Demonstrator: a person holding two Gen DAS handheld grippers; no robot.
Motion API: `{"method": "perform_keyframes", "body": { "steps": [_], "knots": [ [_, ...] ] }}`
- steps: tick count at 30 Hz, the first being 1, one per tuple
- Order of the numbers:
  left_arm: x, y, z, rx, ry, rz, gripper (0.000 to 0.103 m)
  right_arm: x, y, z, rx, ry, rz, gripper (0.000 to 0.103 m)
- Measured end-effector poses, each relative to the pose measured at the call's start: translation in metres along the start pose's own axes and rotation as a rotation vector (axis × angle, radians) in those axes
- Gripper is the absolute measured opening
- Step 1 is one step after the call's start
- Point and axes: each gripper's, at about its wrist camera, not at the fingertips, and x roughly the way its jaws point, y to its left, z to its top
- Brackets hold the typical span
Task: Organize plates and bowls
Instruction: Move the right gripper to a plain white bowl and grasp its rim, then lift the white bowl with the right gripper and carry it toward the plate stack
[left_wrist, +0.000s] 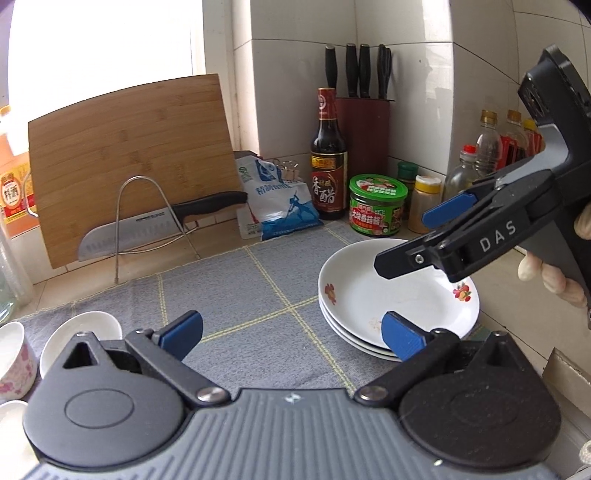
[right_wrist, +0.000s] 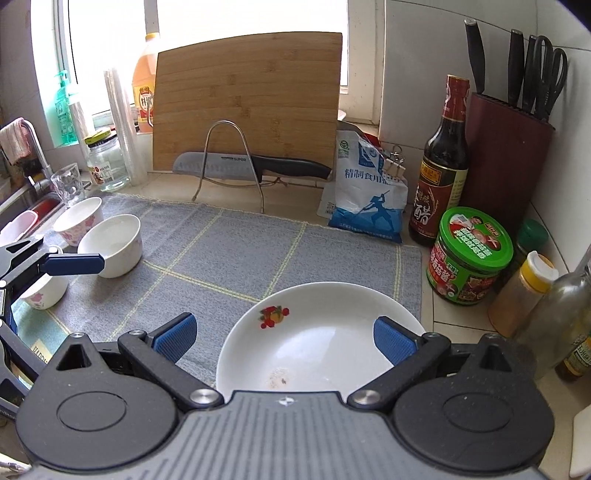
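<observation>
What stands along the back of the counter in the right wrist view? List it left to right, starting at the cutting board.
Cutting board → salt bag → vinegar bottle → knife block.

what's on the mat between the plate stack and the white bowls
Nothing: bare grey mat lies between the plate stack and white bowls, clearest in the right wrist view.

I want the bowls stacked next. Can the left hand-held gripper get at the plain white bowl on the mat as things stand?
Probably yes. The left hand-held gripper is open and empty, and only bare mat lies beside the white bowl.
</observation>
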Motion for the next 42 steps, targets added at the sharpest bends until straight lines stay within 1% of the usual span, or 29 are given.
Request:
{"method": "perform_keyframes", "body": {
  "steps": [4, 6, 10, 12, 14, 17, 19, 22, 25, 28, 31, 39, 41, 42],
  "knots": [
    [-0.019, 0.01, -0.01, -0.02, 0.002, 0.067, 0.102, 0.004, 0.019, 0.0, -0.023, -0.027, -0.004, 0.103],
    [-0.025, 0.019, -0.017, -0.026, 0.01, 0.083, 0.102, 0.005, 0.035, 0.0, -0.037, -0.041, -0.019, 0.103],
    [-0.045, 0.046, -0.033, -0.029, 0.011, 0.14, 0.102, 0.007, 0.077, -0.002, -0.127, -0.077, -0.039, 0.103],
    [-0.055, 0.06, -0.04, -0.03, 0.025, 0.162, 0.102, 0.011, 0.097, 0.001, -0.152, -0.069, -0.009, 0.103],
    [-0.069, 0.079, -0.053, -0.038, 0.043, 0.19, 0.102, 0.016, 0.12, 0.003, -0.172, -0.061, 0.052, 0.103],
    [-0.082, 0.104, -0.072, -0.052, 0.082, 0.226, 0.102, 0.025, 0.152, 0.006, -0.181, -0.05, 0.116, 0.103],
    [-0.09, 0.121, -0.086, -0.053, 0.111, 0.24, 0.102, 0.033, 0.173, 0.008, -0.177, -0.043, 0.172, 0.103],
    [-0.097, 0.143, -0.103, -0.034, 0.144, 0.255, 0.102, 0.041, 0.198, 0.01, -0.174, -0.041, 0.225, 0.103],
    [-0.099, 0.165, -0.118, -0.027, 0.165, 0.252, 0.102, 0.054, 0.222, 0.011, -0.172, -0.037, 0.265, 0.103],
    [-0.098, 0.181, -0.126, -0.01, 0.171, 0.234, 0.102, 0.067, 0.239, 0.011, -0.15, -0.012, 0.296, 0.103],
    [-0.094, 0.19, -0.131, 0.014, 0.161, 0.209, 0.102, 0.082, 0.252, 0.008, -0.135, 0.017, 0.31, 0.103],
    [-0.082, 0.206, -0.134, 0.016, 0.139, 0.153, 0.1, 0.114, 0.273, 0.013, -0.125, 0.051, 0.36, 0.101],
    [-0.08, 0.207, -0.134, 0.02, 0.134, 0.142, 0.1, 0.122, 0.276, 0.016, -0.118, 0.061, 0.378, 0.099],
    [-0.08, 0.208, -0.134, 0.022, 0.133, 0.135, 0.099, 0.127, 0.278, 0.018, -0.116, 0.07, 0.385, 0.096]
  ]
}}
